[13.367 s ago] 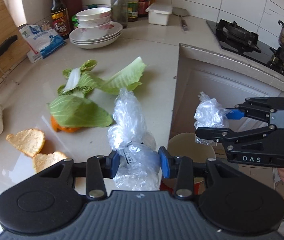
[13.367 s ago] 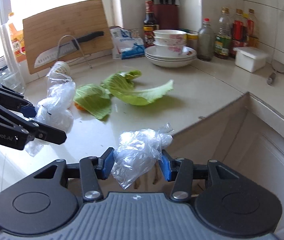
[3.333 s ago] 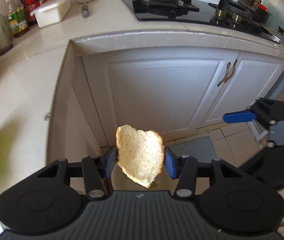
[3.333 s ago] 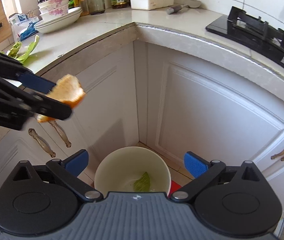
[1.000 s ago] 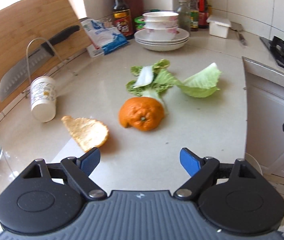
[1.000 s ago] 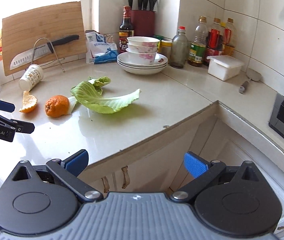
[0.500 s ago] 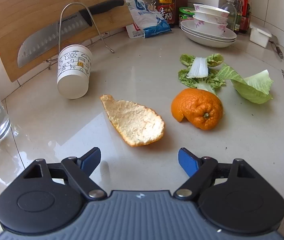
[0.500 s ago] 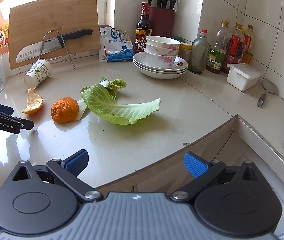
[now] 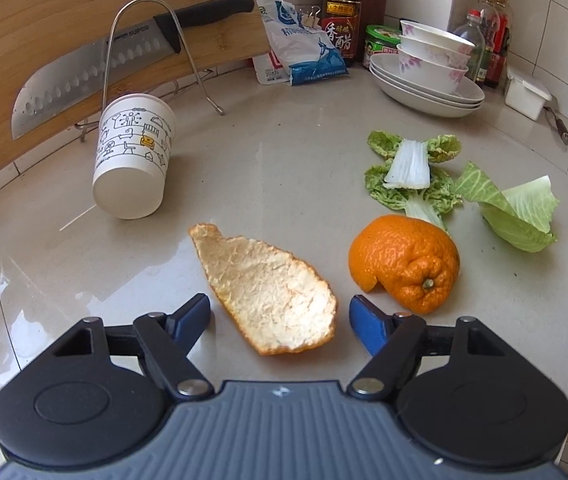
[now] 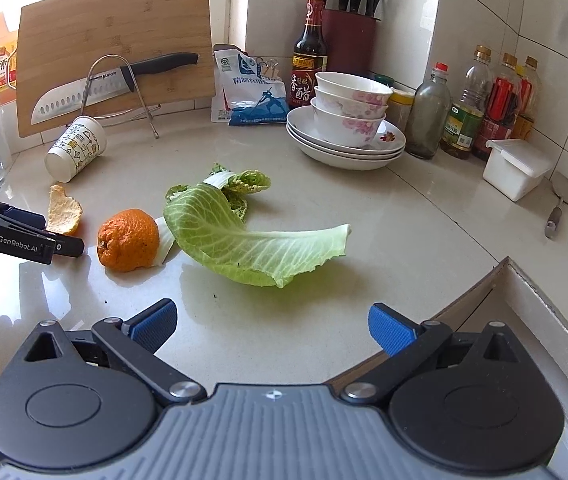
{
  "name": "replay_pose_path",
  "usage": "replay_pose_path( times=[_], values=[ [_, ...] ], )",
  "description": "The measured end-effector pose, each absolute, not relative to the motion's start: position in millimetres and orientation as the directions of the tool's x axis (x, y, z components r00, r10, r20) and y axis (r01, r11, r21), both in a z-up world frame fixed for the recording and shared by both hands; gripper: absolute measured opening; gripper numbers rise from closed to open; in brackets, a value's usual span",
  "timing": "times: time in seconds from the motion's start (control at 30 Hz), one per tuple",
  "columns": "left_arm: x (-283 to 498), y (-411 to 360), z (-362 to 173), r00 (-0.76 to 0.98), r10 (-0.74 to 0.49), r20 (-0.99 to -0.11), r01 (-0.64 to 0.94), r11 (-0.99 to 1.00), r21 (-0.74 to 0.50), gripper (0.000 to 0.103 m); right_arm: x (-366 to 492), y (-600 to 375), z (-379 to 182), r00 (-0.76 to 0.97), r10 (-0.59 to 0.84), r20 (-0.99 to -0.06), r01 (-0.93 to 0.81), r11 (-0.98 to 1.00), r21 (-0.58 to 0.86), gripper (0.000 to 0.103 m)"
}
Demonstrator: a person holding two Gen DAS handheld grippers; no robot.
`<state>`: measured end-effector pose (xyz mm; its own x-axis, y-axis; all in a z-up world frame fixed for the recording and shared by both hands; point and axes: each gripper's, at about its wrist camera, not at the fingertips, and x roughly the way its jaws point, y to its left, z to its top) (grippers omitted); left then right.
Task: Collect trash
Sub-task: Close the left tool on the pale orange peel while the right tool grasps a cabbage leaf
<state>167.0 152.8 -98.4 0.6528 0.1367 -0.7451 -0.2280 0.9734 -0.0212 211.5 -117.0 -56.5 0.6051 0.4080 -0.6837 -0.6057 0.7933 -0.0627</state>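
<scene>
My left gripper is low over the pale stone counter, jaws apart w/ the flat pith-side-up orange peel strip between them, not pinched. Domed orange peel half sits just right. My right gripper: jaws wide, empty, near the big pale-green cabbage leaf.

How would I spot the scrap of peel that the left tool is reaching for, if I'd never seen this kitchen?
Start at the wooden cutting board leaning on the wall, come forward past the tipped paper cup lying on the counter. The flat orange peel lies between the left tool's open tips, pale pith facing up. The other peel beside it is domed and bright orange.
</scene>
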Motion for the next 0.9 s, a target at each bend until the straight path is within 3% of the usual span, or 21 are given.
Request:
replay_pose_path(
  times=[0.13,0.9],
  values=[
    [170,155,-97,0.660,0.141,-0.738,-0.240,0.970,-0.029,0.059,221,-110,-55,0.598,0.423,-0.680,-0.621,0.781,-0.061,0.103],
    [176,157,-96,0.651,0.146,-0.745,-0.255,0.966,-0.033,0.058,272,-85,-100,0.479,0.477,-0.737,-0.672,0.739,0.043,0.103]
  ],
)
